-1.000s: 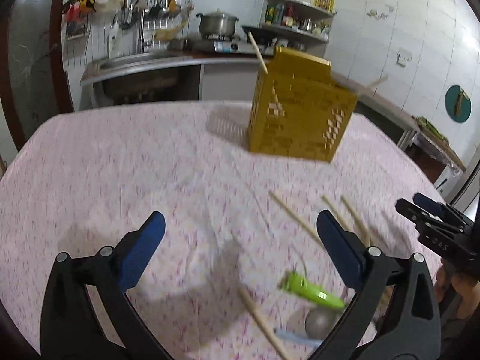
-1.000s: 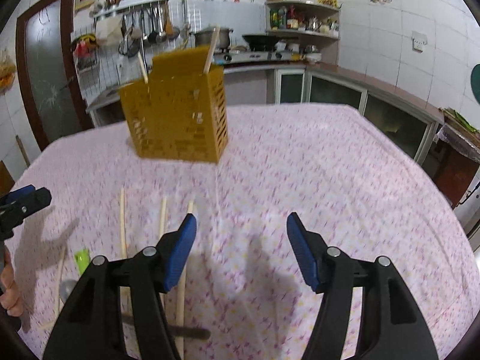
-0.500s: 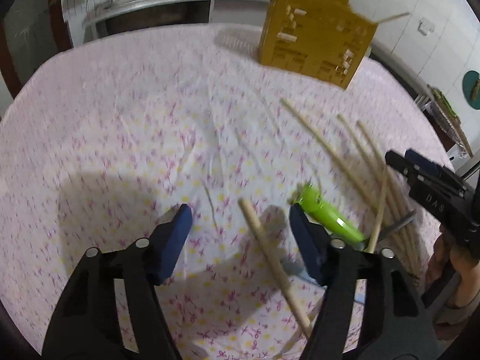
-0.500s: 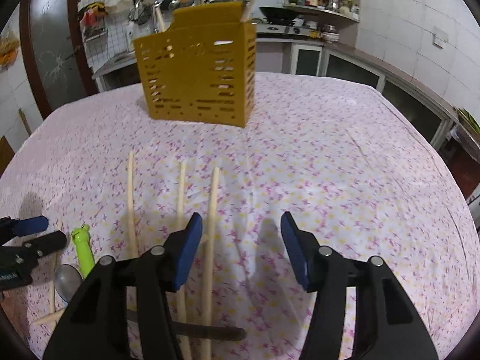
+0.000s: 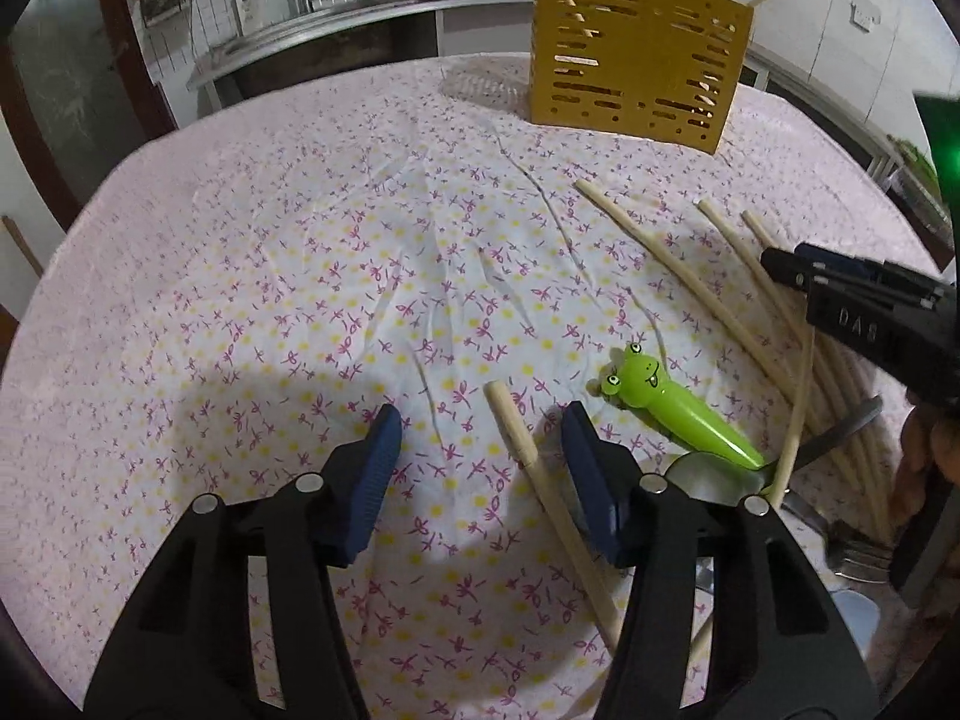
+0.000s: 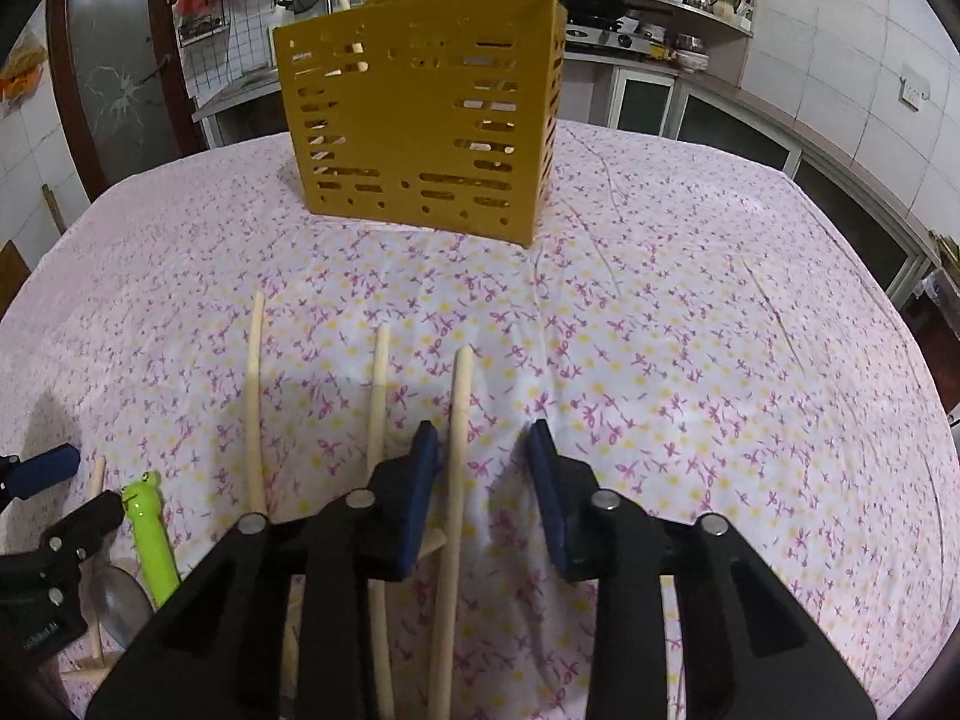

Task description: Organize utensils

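Both claws low over the floral tablecloth (image 5: 336,240), each straddling a chopstick, likely lining up for simultaneous pickups.

Left gripper (image 5: 480,438): jaws moderately wide, nothing held. Near chopstick (image 5: 540,480) lies flat between the pads, closer to the right-hand pad (image 5: 591,480), no contact visible. Angled down and forward, tips near the cloth.

Right gripper (image 6: 483,462): jaws narrower but still apart, empty. Rightmost chopstick (image 6: 457,450) runs lengthwise through the gap, hugging the left-hand pad (image 6: 417,492); touching or not, cannot tell. Pitched down, aligned along the stick, so closing should pinch across its width.

Remaining items: two more chopsticks (image 6: 378,408) parallel just left of that one, frog-handled spoon (image 5: 672,414) between the two grippers, some darker cutlery (image 5: 852,540) half hidden under the right claw in the left view.

Destination: yellow slotted holder (image 6: 420,120) upright at the far side of the table, well apart from the pile, already carrying a few sticks leaning out the top.

Risk guess: round sticks may roll off-centre on closing.
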`<state>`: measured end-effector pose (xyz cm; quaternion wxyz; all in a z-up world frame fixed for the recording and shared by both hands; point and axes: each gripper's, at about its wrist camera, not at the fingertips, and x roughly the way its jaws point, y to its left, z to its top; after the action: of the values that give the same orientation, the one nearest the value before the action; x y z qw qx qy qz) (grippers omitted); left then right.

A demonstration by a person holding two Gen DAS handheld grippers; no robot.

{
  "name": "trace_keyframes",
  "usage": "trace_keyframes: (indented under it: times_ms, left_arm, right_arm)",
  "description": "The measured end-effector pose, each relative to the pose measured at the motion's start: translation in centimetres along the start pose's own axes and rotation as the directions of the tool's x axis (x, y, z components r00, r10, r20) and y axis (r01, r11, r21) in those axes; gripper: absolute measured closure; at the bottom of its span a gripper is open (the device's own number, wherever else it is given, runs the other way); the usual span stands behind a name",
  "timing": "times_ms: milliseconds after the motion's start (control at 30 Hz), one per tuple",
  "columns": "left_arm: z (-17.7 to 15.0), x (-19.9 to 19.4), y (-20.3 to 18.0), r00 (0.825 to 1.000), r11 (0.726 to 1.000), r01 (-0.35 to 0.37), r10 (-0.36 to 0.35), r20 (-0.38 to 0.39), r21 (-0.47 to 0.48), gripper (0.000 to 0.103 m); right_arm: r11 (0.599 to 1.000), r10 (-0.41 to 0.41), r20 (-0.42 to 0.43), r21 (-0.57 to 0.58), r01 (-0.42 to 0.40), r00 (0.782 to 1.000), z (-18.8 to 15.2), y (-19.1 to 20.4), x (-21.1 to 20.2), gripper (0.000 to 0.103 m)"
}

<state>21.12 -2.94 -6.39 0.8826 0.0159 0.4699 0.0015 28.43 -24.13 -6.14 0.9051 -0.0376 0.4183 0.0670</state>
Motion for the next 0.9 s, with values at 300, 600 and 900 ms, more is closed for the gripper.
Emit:
trace_keyframes:
  times_ms: [300, 600, 900]
  left_arm:
    - [-0.3, -0.2, -0.2, 1.0, 1.0, 0.004, -0.004, 0.028, 0.004, 0.063]
    - [-0.2, -0.4, -0.3, 0.999, 0.999, 0.022, -0.023, 0.033, 0.038, 0.09]
    - [0.8, -0.1, 1.5, 0.992, 0.992, 0.127, -0.127, 0.001, -0.017, 0.099]
  right_arm:
    - [1.0, -0.015, 0.012, 0.004, 0.015, 1.0, -0.1, -0.1, -0.3, 0.093]
    - [0.999, 0.003, 0.019, 0.033, -0.003, 1.0, -0.2, -0.5, -0.7, 0.096]
    - [0.991, 0.065, 0.065, 0.114, -0.072, 0.996, -0.6, -2.9, -2.4, 0.101]
